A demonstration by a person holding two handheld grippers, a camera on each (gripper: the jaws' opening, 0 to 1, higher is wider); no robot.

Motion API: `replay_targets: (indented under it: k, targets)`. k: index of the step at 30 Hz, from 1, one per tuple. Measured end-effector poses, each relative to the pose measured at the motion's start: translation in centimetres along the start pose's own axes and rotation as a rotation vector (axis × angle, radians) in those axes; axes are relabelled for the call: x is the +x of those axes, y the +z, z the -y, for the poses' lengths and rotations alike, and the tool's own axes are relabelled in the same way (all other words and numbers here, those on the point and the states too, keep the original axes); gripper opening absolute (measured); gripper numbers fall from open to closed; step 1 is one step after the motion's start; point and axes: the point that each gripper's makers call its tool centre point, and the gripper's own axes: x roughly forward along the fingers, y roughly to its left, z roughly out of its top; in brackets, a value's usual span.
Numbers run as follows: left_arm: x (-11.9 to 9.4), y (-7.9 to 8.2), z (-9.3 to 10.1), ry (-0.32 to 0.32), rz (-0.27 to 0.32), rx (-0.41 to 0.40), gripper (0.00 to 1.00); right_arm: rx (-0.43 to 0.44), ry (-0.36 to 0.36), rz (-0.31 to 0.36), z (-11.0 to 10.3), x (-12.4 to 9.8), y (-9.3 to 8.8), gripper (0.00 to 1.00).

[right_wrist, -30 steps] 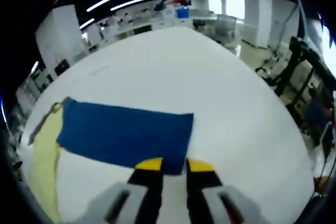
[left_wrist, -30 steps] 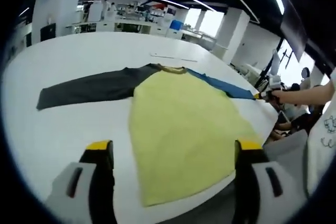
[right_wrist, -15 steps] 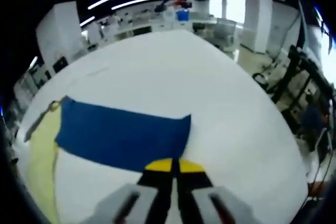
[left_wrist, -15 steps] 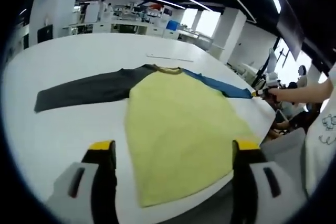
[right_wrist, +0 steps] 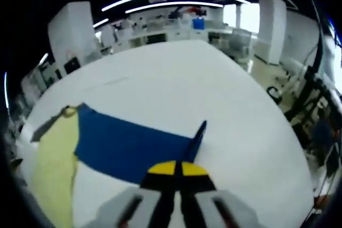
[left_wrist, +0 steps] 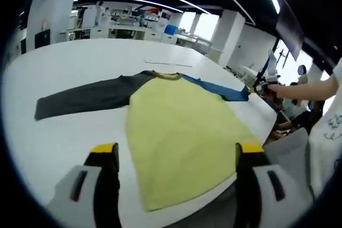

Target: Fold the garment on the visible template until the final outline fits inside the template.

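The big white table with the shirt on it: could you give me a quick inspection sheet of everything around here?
Surface: white table, broad, curved edge.
Job's things: garment lying flat, yellow body, dark grey sleeve stretched out, blue sleeve with its cuff end lifted off the table. Template outline: cannot tell.
Clutter: a thin pale strip beyond the collar.
Grippers: left gripper open above the hem; right gripper shut on the blue sleeve.
Cables: nothing seen.
Surroundings: benches, pillars, ceiling light strips; a person's arm.
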Motion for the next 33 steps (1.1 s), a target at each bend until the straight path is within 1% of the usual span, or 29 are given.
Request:
replay_targets:
  k: [1,2,3,4,5,6,8,10,11,13,14,15,18,22,24,25,26,27,28,29,33]
  targets:
    - [-0.1,0.0,0.1,-0.002,0.001,0.000,0.87,-0.003,0.007,0.002,-1.1,-0.5,-0.1,0.00]
    - [-0.1,0.0,0.1,-0.005,0.004,0.000,0.87,-0.012,0.016,0.004,-2.2,-0.5,0.2,0.00]
    - [-0.2,0.0,0.2,-0.007,0.011,-0.005,0.87,-0.018,0.023,0.005,-1.5,0.1,0.4,0.00]
    - [-0.3,0.0,0.2,-0.009,0.013,-0.007,0.87,-0.023,0.031,0.006,-1.8,0.4,0.6,0.00]
    - [-0.3,-0.1,0.3,-0.009,0.017,-0.004,0.87,-0.028,0.042,0.009,-2.8,0.3,0.6,0.00]
    - [-0.4,-0.2,0.3,-0.008,0.018,-0.001,0.87,-0.034,0.060,0.012,-4.4,0.3,0.7,0.00]
    - [-0.4,-0.3,0.4,-0.007,0.014,0.009,0.87,-0.061,0.098,0.016,-6.2,0.7,1.6,0.00]
    - [-0.5,-0.3,0.5,-0.010,0.013,0.018,0.86,-0.083,0.133,0.023,-9.0,0.1,1.7,0.00]
    - [-0.6,-0.3,0.6,-0.013,0.012,0.024,0.87,-0.087,0.147,0.026,-9.2,0.4,2.0,0.00]
    - [-0.7,-0.3,0.5,-0.011,0.009,0.036,0.87,-0.097,0.183,0.030,-11.0,0.6,2.5,0.00]
    - [-0.7,-0.3,0.5,-0.012,0.007,0.042,0.87,-0.108,0.212,0.033,-12.4,0.6,2.8,0.00]
    - [-0.7,-0.2,0.5,-0.012,0.004,0.050,0.87,-0.110,0.220,0.034,-12.6,0.7,2.9,0.00]
    - [-0.6,-0.4,0.3,-0.015,-0.008,0.059,0.87,-0.125,0.273,0.038,-15.6,0.9,3.7,0.00]
    - [-0.6,-1.0,0.1,-0.011,-0.039,0.086,0.87,-0.129,0.343,0.043,-18.7,1.3,4.5,0.00]
    - [-0.6,-1.1,0.2,-0.014,-0.045,0.092,0.87,-0.117,0.376,0.054,-20.2,1.5,5.3,0.00]
    - [-0.6,-1.1,0.3,-0.016,-0.046,0.093,0.87,-0.117,0.393,0.061,-21.4,1.1,5.5,0.00]
    - [-0.6,-1.1,0.3,-0.016,-0.047,0.094,0.87,-0.117,0.403,0.064,-22.1,1.0,5.7,0.00]
    - [-0.6,-1.1,0.3,-0.015,-0.047,0.094,0.87,-0.110,0.424,0.068,-22.7,1.5,6.3,0.00]
    - [-0.6,-1.2,0.3,-0.015,-0.047,0.094,0.87,-0.101,0.441,0.068,-23.3,1.6,6.6,0.00]
    - [-0.6,-1.1,0.3,-0.013,-0.046,0.093,0.87,-0.096,0.458,0.069,-24.3,1.4,6.7,0.00]
    - [-0.6,-1.2,0.4,-0.011,-0.039,0.084,0.86,-0.105,0.502,0.072,-26.9,1.2,7.2,0.00]
